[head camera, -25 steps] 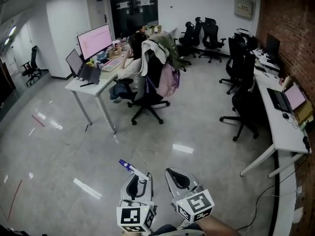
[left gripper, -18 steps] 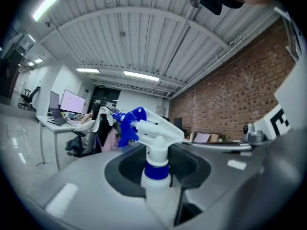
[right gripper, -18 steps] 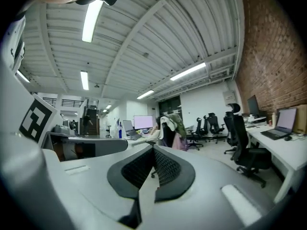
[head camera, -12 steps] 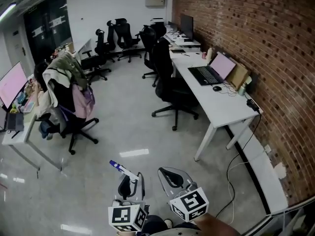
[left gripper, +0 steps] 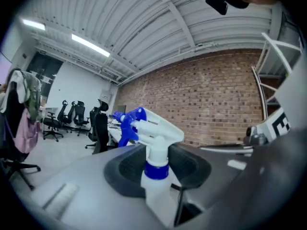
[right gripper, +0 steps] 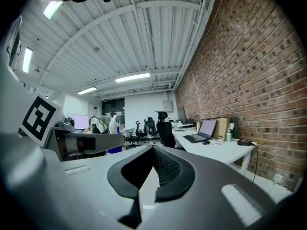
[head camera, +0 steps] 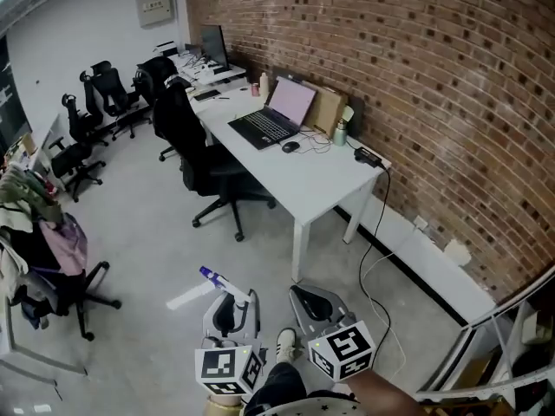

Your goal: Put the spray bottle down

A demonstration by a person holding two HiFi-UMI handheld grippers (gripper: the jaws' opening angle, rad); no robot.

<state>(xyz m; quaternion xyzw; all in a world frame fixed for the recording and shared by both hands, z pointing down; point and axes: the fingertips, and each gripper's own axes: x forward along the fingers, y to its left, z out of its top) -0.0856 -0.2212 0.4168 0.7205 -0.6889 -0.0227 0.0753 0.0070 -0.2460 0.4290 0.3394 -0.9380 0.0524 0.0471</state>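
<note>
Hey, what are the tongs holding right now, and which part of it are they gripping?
The left tongs hold the spray bottle, clamped at its neck around the blue collar, with the trigger head sticking out above. The right tongs are shut and empty.

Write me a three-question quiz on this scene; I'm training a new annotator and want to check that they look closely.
1. True or false: the left gripper is closed on the white plastic spray bottle.
2. The long white desk with the open laptop stands along: A) a red brick wall; B) a glass door; C) a window.
3. Fill in: the bottle's trigger is ____.
Key: 1 true; 2 A; 3 blue.
</note>
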